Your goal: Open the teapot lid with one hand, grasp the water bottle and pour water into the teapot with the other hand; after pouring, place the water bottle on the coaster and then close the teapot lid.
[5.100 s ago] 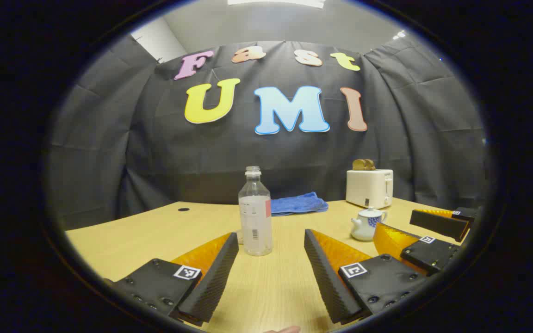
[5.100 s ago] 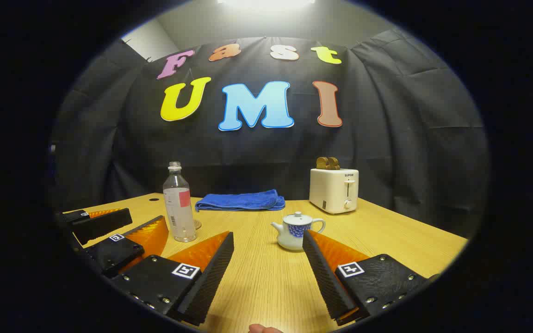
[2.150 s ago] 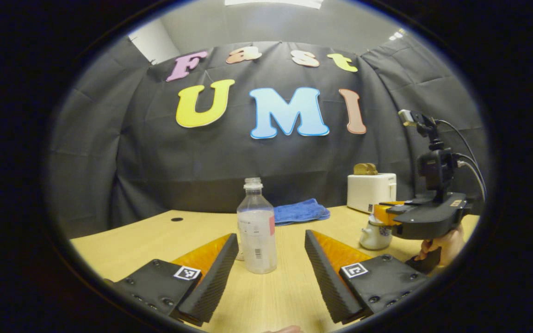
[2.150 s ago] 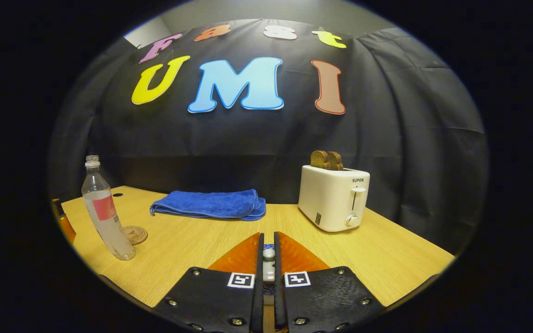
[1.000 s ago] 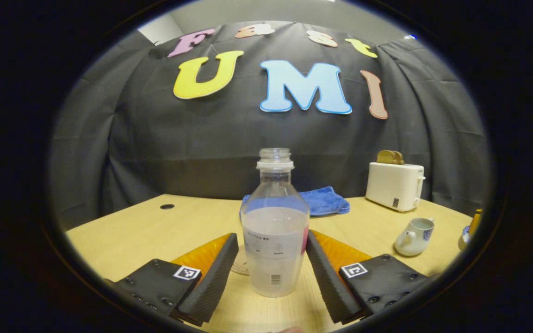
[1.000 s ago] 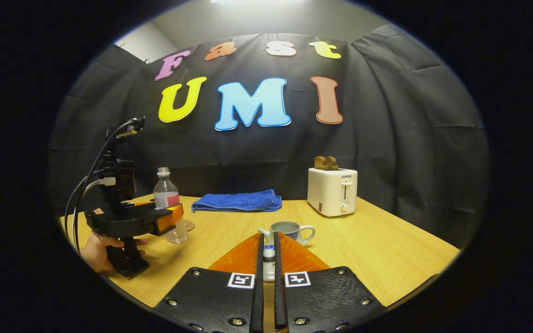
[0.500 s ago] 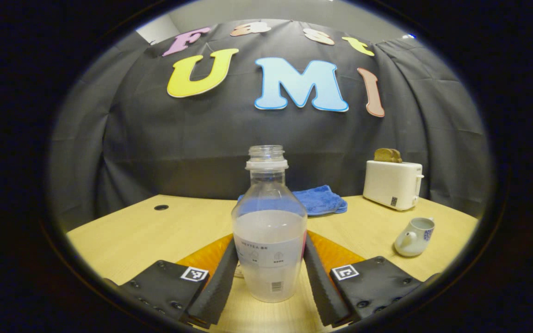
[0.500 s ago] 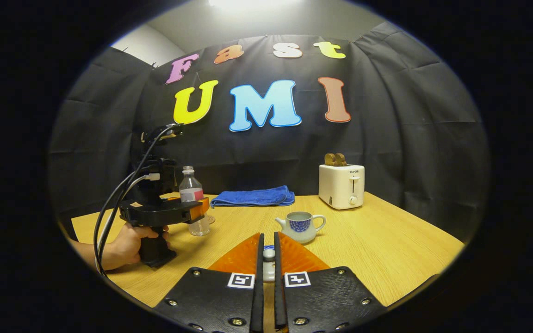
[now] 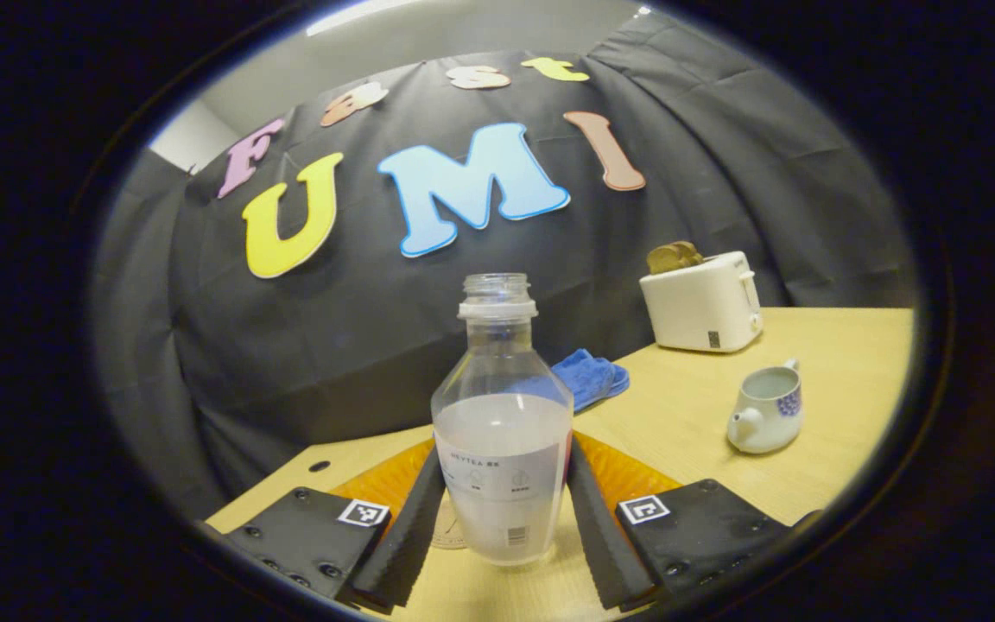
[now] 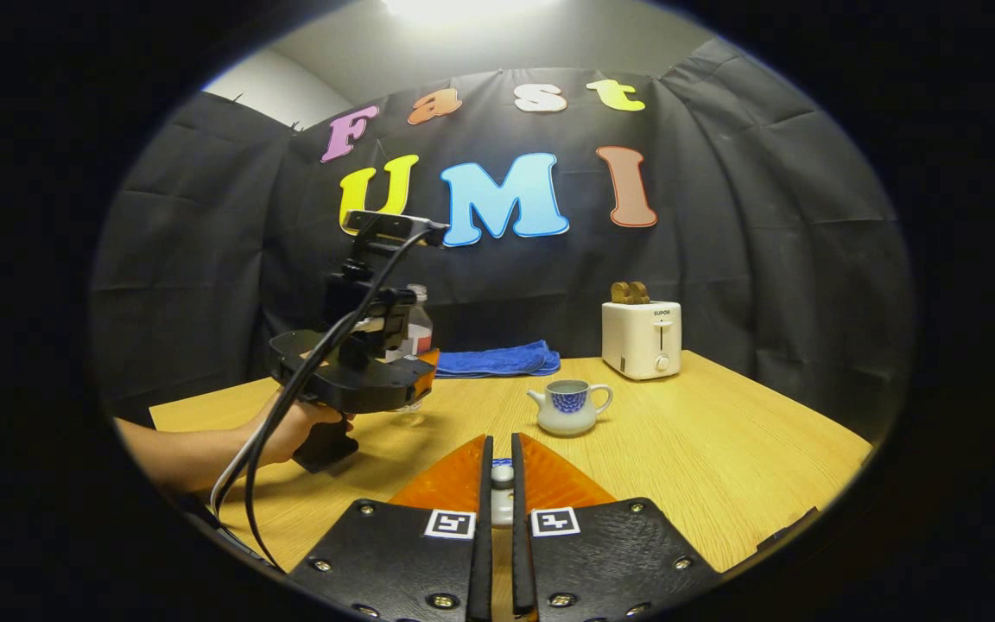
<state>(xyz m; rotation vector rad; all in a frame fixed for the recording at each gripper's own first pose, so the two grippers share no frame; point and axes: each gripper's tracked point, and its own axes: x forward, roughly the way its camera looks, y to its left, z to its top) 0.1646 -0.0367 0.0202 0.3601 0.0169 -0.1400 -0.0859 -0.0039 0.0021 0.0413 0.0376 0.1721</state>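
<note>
**Fingers clamp bottle and lid over a wooden table**

Left gripper view: the fingers (image 9: pixel 411 536) of the left gripper (image 9: pixel 502 527) press both sides of the bottle (image 9: pixel 502 432), uncapped and about half full. The view is tilted; the wooden table (image 9: pixel 826 380) slopes before the black cloth wall. A coaster (image 9: pixel 448 529) peeks out just behind the bottle's base. The open teapot (image 9: pixel 763 420) sits well to the right, near a toaster (image 9: pixel 705 301) and a blue towel (image 9: pixel 592 378).

Right gripper view: the right gripper (image 10: pixel 497 497) is closed on the small lid (image 10: pixel 502 501), close to the camera. The teapot stands farther off on the table.

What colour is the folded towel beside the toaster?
Blue; the towel shows best in the right gripper view.
</note>
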